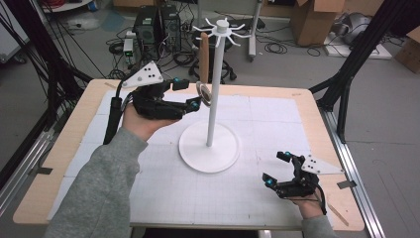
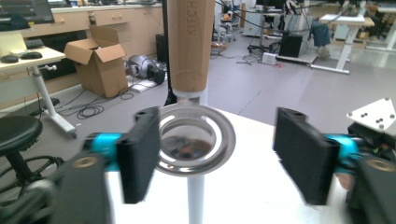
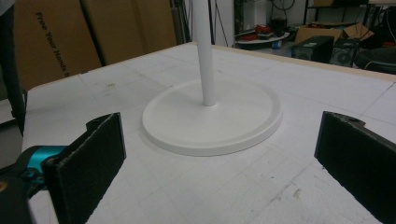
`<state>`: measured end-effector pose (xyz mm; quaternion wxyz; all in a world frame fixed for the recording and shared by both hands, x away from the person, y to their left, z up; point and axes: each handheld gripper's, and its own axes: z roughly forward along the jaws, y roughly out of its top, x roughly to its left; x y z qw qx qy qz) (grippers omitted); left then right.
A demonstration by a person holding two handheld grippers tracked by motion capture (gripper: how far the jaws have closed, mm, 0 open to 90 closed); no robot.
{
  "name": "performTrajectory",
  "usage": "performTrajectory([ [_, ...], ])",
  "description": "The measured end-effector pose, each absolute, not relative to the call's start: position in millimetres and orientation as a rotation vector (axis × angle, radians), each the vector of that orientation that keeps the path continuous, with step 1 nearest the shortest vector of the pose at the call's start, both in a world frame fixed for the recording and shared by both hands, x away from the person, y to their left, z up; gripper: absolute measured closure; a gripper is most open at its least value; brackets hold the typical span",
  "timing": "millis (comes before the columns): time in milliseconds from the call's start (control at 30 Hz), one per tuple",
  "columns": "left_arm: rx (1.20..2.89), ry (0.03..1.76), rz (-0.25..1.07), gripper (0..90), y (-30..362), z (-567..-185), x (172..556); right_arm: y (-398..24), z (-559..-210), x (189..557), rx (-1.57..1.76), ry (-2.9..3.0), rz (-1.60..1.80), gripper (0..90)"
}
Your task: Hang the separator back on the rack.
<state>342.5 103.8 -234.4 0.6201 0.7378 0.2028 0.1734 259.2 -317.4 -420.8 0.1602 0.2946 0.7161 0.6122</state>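
1. The printed wooden handle and the metal ring of the utensil (image 2: 189, 70) are seen close up from the left gripper view; the whole white stand (image 1: 214, 99) is seen from the high view.
2. Open desk (image 1: 163, 198) is left around the stand's base.
3. The hanging utensil sits between the jaws of the released left claw (image 2: 212, 154), beside one jaw; the right claw (image 3: 219, 163) is spread wide, empty, near the base.
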Motion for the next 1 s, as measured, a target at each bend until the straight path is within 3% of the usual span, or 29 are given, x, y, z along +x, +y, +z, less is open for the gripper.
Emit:
performTrajectory([
  [500,1.755,0.451,0.329,13.0,116,-258,333,-316,-424,262,0.842,2.069,1.729,1.0],
  [1000,1.718,0.460,0.322,10.5,139,-303,327,-313,-423,262,0.847,2.072,1.730,1.0],
])
